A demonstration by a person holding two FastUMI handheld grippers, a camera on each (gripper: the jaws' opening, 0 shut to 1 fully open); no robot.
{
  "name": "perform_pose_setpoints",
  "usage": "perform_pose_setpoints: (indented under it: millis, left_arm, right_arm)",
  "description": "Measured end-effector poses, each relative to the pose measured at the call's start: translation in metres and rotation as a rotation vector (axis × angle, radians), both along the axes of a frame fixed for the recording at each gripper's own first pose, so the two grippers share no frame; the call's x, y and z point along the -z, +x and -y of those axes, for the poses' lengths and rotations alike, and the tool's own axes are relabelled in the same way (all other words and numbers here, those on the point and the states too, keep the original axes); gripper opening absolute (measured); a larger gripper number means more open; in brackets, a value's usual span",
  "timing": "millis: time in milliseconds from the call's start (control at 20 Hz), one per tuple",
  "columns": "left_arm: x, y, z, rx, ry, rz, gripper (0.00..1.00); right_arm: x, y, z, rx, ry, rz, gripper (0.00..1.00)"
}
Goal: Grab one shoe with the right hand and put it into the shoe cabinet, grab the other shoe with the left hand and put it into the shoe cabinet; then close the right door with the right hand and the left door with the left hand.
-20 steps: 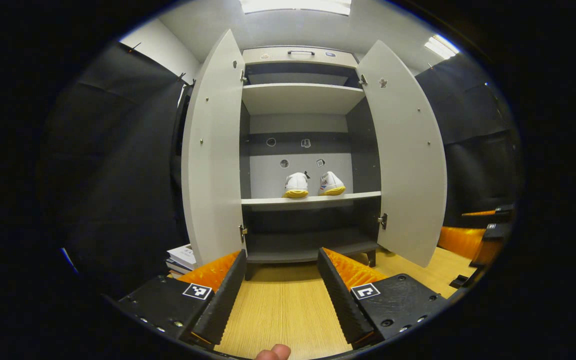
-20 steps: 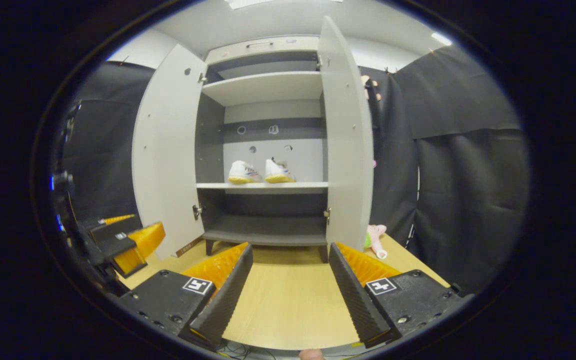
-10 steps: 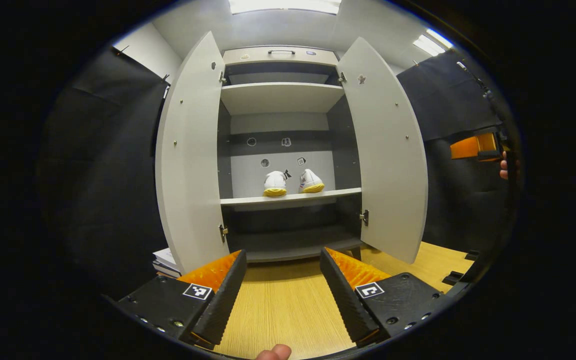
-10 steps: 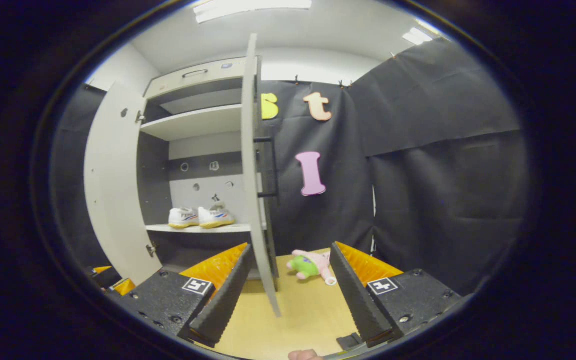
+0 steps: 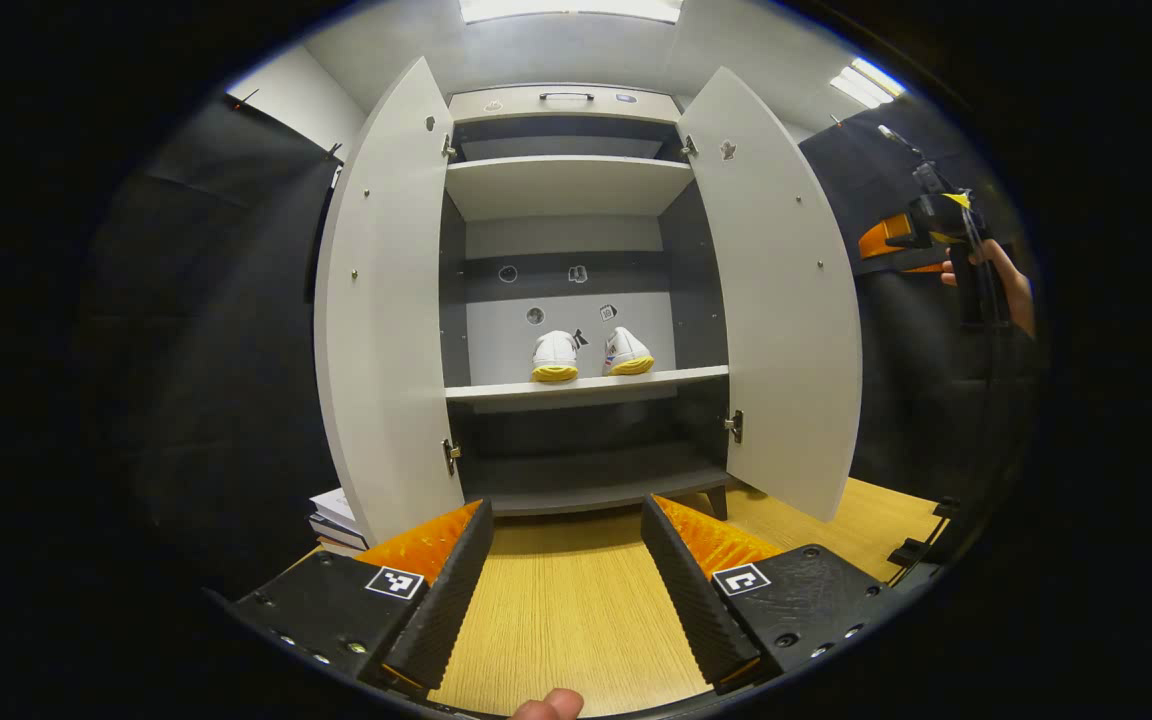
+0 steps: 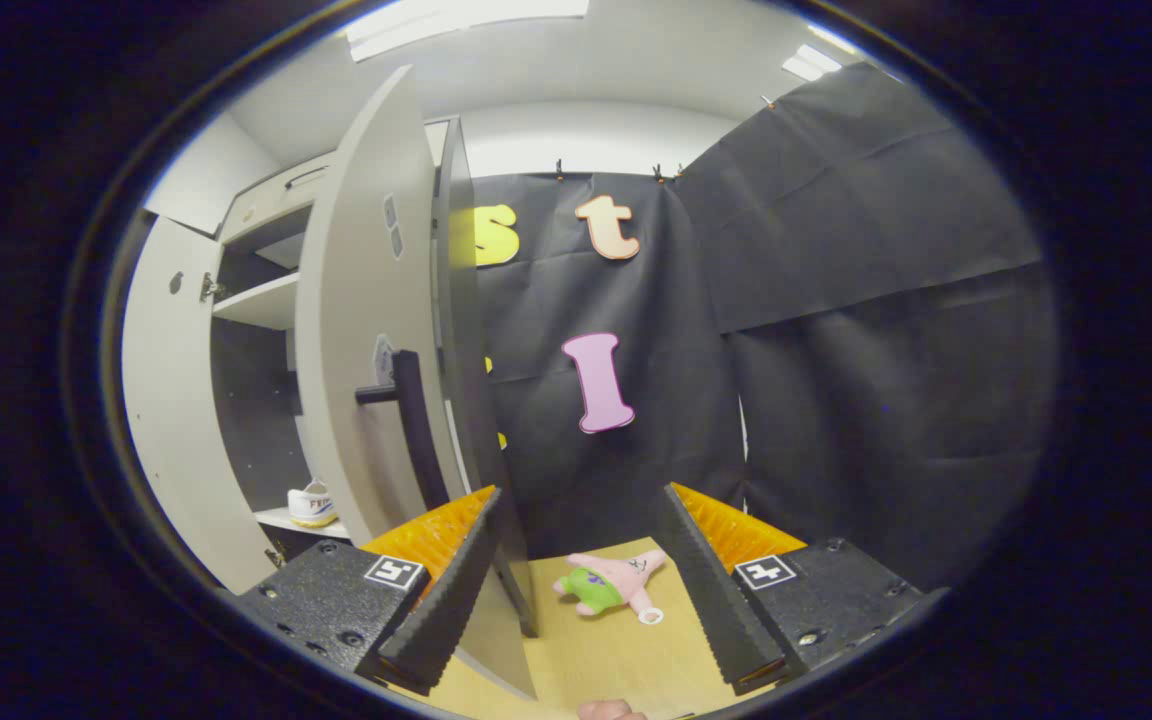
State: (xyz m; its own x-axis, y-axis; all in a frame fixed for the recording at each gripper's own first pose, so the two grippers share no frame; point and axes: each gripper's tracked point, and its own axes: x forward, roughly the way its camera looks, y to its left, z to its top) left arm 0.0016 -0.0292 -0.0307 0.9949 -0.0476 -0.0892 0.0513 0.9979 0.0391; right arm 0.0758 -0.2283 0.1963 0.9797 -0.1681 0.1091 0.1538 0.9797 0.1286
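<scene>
In the left gripper view the grey shoe cabinet [image 5: 576,195] stands with both doors wide. Two white shoes with yellow soles, one [image 5: 555,356] beside the other [image 5: 628,352], sit on its middle shelf. My left gripper [image 5: 561,590] is open, low over the wooden floor in front of the cabinet. The right gripper [image 5: 921,232] is held high, outside the right door [image 5: 781,290]. In the right gripper view my right gripper [image 6: 576,585] is open, close to the outer face of the right door [image 6: 361,300], whose black handle [image 6: 416,425] lies just left of it. One shoe [image 6: 313,503] peeks past the door.
A pink and green plush toy [image 6: 608,585] lies on the wooden floor [image 6: 626,650] behind the right door. Stacked books [image 5: 336,515] sit by the left door [image 5: 381,300]. Black cloth walls close in on both sides.
The right gripper has swung up and round to the outside of the right door, now near its handle. The left gripper has barely moved. Both doors and shoes stay as they were.
</scene>
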Motion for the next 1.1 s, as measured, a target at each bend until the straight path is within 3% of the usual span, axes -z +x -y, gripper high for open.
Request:
perform_pose_setpoints:
  millis: [300,550,600,650,1100]
  left_arm:
    - [0.009,-0.003,-0.004,-0.027,-0.005,-0.029,0.89]
    - [0.015,0.001,0.001,-0.015,-0.008,-0.049,0.89]
    - [0.013,0.002,0.002,-0.013,-0.008,-0.047,0.89]
    - [0.012,0.002,0.003,-0.011,-0.008,-0.042,0.89]
    - [0.014,-0.001,-0.016,-0.026,-0.014,-0.036,0.89]
  right_arm:
    - [-0.022,0.038,0.001,0.018,-0.064,-0.02,0.98]
    - [-0.021,0.041,-0.008,-0.011,-0.05,-0.03,0.97]
    - [-0.021,0.039,-0.009,-0.006,-0.047,-0.032,0.91]
    - [-0.02,0.04,-0.014,-0.009,-0.052,-0.033,0.96]
    - [-0.022,0.037,-0.077,-0.062,-0.098,-0.009,0.95]
